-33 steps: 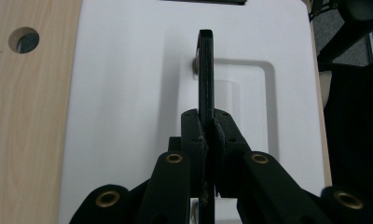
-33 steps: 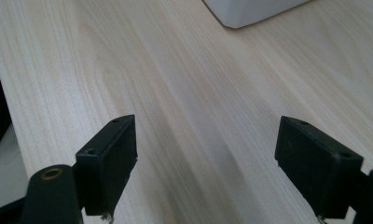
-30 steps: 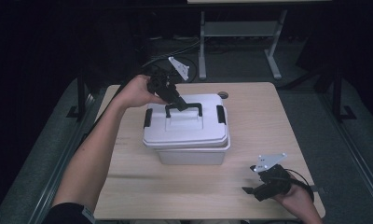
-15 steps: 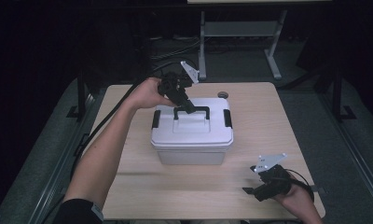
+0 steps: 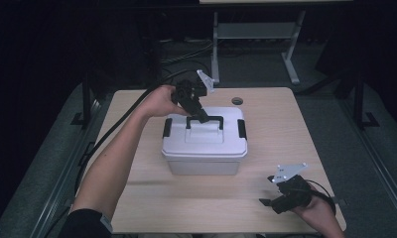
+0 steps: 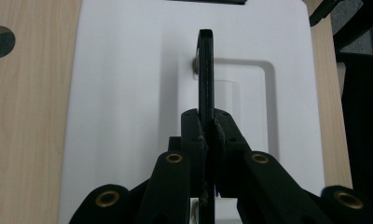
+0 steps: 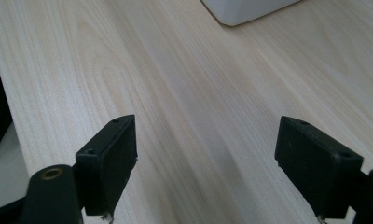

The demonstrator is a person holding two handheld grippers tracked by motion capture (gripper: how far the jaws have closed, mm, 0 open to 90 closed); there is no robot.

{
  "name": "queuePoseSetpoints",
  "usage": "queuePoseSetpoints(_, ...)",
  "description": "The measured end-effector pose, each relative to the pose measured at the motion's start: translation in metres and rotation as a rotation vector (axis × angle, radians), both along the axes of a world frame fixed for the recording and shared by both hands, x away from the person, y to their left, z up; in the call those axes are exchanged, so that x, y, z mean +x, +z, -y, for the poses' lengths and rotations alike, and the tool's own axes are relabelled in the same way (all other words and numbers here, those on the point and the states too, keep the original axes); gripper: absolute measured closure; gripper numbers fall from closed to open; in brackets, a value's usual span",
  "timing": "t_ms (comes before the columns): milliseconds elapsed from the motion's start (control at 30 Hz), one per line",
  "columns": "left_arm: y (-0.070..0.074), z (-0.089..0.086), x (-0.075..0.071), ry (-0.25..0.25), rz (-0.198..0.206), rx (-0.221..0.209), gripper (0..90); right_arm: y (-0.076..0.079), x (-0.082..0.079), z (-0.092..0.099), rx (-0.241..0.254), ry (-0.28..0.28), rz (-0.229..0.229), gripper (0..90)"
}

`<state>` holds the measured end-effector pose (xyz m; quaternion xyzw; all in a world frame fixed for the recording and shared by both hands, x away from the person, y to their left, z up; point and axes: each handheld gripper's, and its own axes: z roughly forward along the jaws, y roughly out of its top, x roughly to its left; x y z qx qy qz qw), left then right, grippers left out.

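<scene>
Your left gripper (image 5: 202,117) is clamped on the black plastic carrying handle (image 5: 205,121) of the white plastic storage box (image 5: 204,144). In the left gripper view you see it clearly: the two black pads (image 6: 194,135) are pressed together on the thin black bar of the handle (image 6: 205,70), which stands upright from the recessed middle of the white lid (image 6: 128,93).

In the high view, the box sits near the centre of the light wooden surface (image 5: 137,198), a little toward 12 o'clock. It has a flat lid with a black latch at each short end, one at 9 o'clock (image 5: 167,127) and one at 3 o'clock (image 5: 242,129). Your left hand (image 5: 162,101) comes to the handle from about 10 o'clock, and the thick black cable (image 5: 112,131) of the gripper runs back along your forearm. A small round hole (image 5: 237,100) in the surface lies just beyond the box, at about 1 o'clock from it.

Your right gripper (image 5: 278,201) is low at the near edge of the surface, at about 5 o'clock from the box and well apart from it. Its jaws stand wide apart with nothing between them. In the right gripper view the two black pads (image 7: 107,163) are over bare wood, and one corner of the white box (image 7: 245,11) is visible far ahead at 12 o'clock.
</scene>
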<state>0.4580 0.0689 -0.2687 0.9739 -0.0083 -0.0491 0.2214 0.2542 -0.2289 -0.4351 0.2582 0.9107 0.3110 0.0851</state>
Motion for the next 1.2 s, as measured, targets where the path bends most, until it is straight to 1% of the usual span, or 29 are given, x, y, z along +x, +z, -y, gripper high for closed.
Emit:
queuePoseSetpoints(233, -0.003, 0.001, 0.002, -0.007, 0.006, 0.018, 84.0, 0.000, 0.000, -0.001, 0.003, -0.003, -0.004, 20.3)
queuePoseSetpoints(267, -0.004, 0.001, 0.002, 0.003, 0.001, 0.015, 84.1, 0.000, 0.000, -0.001, 0.003, -0.003, -0.003, 20.3)
queuePoseSetpoints(400, -0.007, -0.001, 0.002, 0.007, -0.001, 0.031, 83.7, 0.000, 0.000, -0.001, 0.004, -0.001, -0.004, 20.3)
queuePoseSetpoints(533, -0.008, -0.002, 0.003, 0.014, -0.002, 0.025, 83.1, 0.000, 0.000, -0.001, 0.003, -0.001, -0.003, 20.3)
queuePoseSetpoints(600, -0.008, -0.002, 0.003, 0.018, 0.005, 0.025, 82.6, 0.000, 0.000, -0.001, 0.004, 0.000, -0.003, 20.3)
queuePoseSetpoints(667, -0.007, -0.003, 0.002, 0.024, 0.004, 0.022, 80.4, 0.000, 0.000, -0.001, 0.001, 0.000, -0.002, 20.3)
queuePoseSetpoints(800, -0.004, -0.005, 0.002, 0.028, 0.017, 0.017, 75.8, 0.001, 0.000, -0.001, 0.004, -0.002, 0.000, 20.3)
queuePoseSetpoints(833, -0.003, -0.006, 0.002, 0.031, 0.014, 0.016, 74.8, 0.001, 0.000, -0.001, 0.005, -0.001, 0.001, 20.3)
queuePoseSetpoints(900, -0.002, -0.008, 0.002, 0.042, 0.022, 0.016, 70.4, 0.000, 0.000, -0.001, 0.006, -0.002, -0.001, 20.3)
queuePoseSetpoints(967, -0.003, -0.009, 0.003, 0.053, 0.015, 0.018, 68.7, 0.000, 0.000, -0.001, 0.004, -0.001, -0.001, 20.3)
queuePoseSetpoints(1100, -0.002, -0.013, 0.004, 0.072, 0.016, 0.013, 61.6, 0.001, 0.000, -0.002, 0.003, -0.001, -0.001, 20.2)
queuePoseSetpoints(1200, -0.002, -0.014, 0.005, 0.075, 0.025, 0.008, 57.8, 0.001, 0.001, -0.001, -0.001, 0.002, 0.004, 20.3)
